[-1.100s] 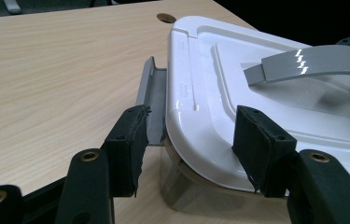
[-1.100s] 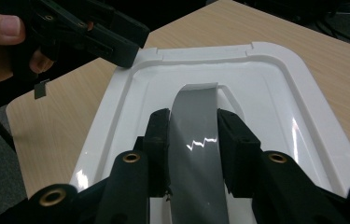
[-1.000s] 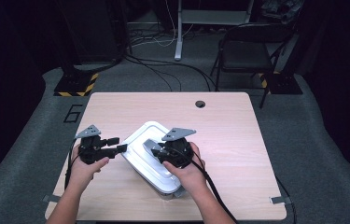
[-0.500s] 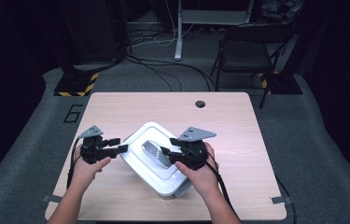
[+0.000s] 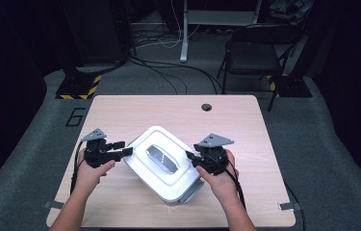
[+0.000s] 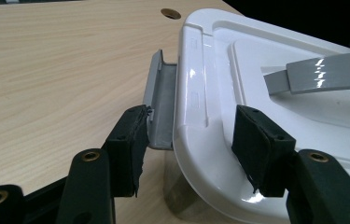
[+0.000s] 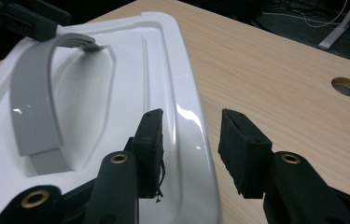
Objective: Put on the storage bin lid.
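Two grippers at one white box (image 5: 156, 137), mid-table (image 5: 120, 110). Left gripper (image 6: 189, 126): wide around the grey clip (image 6: 161, 107) and the edge of the lid (image 6: 219, 70), one pad touching the clip. Lid on, inside hidden. Right gripper (image 7: 192, 121): just been closing, narrower, lid rim between, not pinching yet. Opening left to do.

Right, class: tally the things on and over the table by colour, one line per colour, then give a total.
White: 1, the storage box, lid on, with grey handle and latches
Black: 2, the left gripper and the right gripper, one at each end of the box
Total: 3
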Motion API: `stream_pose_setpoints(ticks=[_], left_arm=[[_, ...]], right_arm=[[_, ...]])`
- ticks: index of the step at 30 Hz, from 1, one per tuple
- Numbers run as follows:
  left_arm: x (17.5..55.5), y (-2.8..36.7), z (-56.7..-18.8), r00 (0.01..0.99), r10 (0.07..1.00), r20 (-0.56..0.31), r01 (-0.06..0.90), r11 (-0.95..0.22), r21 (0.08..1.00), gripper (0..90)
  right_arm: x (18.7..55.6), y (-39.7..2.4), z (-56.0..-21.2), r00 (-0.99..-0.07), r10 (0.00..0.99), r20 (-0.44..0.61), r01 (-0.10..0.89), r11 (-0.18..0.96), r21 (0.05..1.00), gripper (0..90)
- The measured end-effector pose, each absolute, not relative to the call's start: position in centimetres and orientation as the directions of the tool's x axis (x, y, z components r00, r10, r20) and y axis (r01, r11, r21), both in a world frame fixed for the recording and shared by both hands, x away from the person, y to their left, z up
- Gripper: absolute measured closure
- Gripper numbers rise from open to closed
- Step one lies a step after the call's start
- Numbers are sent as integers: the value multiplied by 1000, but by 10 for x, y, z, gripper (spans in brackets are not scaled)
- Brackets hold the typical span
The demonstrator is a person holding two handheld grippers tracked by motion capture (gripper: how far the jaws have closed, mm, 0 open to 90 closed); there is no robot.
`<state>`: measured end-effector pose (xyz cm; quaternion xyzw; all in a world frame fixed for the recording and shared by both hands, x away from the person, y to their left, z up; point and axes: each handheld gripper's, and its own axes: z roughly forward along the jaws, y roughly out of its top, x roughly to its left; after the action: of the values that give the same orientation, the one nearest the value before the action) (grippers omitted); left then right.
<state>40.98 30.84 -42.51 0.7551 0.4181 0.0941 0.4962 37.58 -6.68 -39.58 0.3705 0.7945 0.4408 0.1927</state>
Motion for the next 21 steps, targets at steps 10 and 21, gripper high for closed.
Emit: stream_pose_setpoints(ticks=[10,21], left_arm=[[423,304,-425,636,722,-273,533,-155,831,447],[442,286,-420,649,722,-238,525,-199,828,452]], right_arm=[[382,-75,-407,-642,764,60,441,304,844,598],[381,-77,-413,-648,757,84,453,294,842,624]])
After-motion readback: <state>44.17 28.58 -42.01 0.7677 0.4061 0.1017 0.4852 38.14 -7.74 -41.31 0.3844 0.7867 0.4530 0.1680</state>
